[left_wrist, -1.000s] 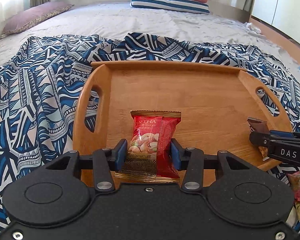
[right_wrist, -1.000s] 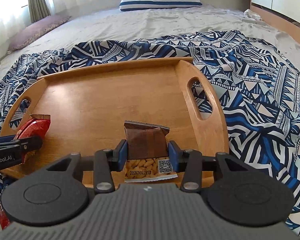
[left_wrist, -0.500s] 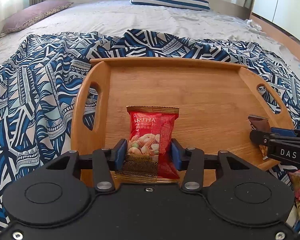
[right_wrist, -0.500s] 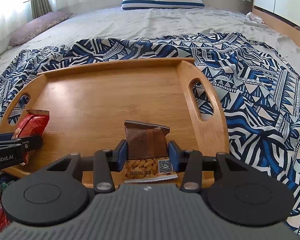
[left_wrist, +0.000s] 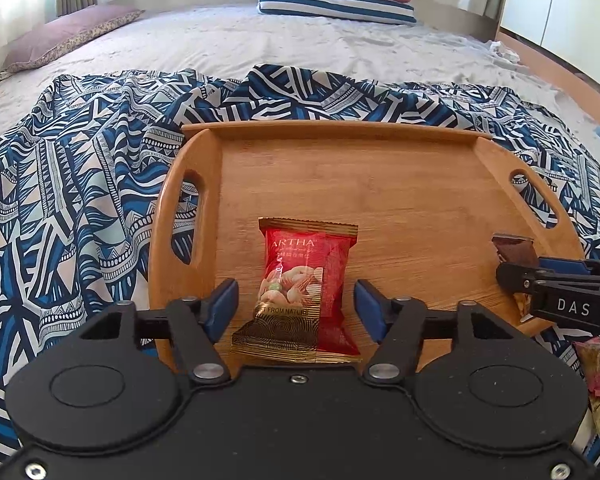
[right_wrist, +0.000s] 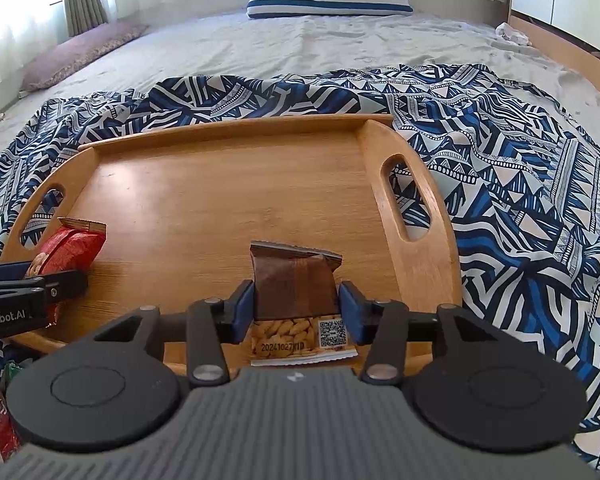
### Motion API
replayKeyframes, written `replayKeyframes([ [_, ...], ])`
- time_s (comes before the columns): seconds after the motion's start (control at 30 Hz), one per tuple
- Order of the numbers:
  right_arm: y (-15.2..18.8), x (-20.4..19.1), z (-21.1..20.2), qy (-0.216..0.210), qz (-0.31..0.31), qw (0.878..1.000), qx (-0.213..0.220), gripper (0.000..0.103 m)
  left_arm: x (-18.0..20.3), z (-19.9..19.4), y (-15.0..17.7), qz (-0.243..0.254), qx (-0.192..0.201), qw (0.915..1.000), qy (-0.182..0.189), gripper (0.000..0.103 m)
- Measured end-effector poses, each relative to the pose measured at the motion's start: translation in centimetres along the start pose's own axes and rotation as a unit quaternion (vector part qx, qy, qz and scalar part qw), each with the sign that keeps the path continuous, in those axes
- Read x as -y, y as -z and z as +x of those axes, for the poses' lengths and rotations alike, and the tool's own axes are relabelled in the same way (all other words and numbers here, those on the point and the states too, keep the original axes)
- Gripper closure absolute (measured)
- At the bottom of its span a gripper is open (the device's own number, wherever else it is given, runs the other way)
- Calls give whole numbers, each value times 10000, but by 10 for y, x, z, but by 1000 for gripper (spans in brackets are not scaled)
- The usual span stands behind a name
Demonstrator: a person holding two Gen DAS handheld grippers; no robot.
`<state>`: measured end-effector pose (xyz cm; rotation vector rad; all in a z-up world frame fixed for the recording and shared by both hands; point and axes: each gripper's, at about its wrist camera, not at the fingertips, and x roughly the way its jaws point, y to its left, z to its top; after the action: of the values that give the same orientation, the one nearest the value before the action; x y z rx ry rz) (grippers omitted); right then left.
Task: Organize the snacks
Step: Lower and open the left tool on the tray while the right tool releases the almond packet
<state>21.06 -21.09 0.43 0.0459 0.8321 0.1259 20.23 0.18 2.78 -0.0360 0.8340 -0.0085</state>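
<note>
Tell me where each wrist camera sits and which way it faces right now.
Left wrist: behind the left gripper, angled down at the red snack packet lying between its just-opened pads; right gripper tip at right.
Right wrist: behind the right gripper, angled down at the brown snack packet; its jaws have just been opening; left gripper tip at left.
Shared: wooden tray, patterned cloth, both packets, bed beyond.

Red snack packet (left_wrist: 306, 286) with gold ends, printed with nuts, lying flat and lengthwise near the front left of the wooden tray (left_wrist: 400, 184). Brown snack packet (right_wrist: 296, 292) with a pale nut-printed end and QR code, near the front right, far end tilted up, well apart from the red one.
</note>
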Motion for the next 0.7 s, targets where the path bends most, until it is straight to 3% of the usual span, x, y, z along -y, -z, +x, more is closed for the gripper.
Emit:
replayKeyframes([
  [0.37, 2, -1, -6, -8, -25, 10000, 14, 27, 5, -14, 1, 157, 168, 9997, -9, 24],
  [0.43, 2, -3, -9, 29, -97, 9999, 51, 22, 5, -17, 1, 162, 198, 9997, 8, 17],
  [0.7, 4, -10, -25, 119, -398, 9989, 236, 11, 4, -37, 6, 210, 359, 9991, 125, 11],
])
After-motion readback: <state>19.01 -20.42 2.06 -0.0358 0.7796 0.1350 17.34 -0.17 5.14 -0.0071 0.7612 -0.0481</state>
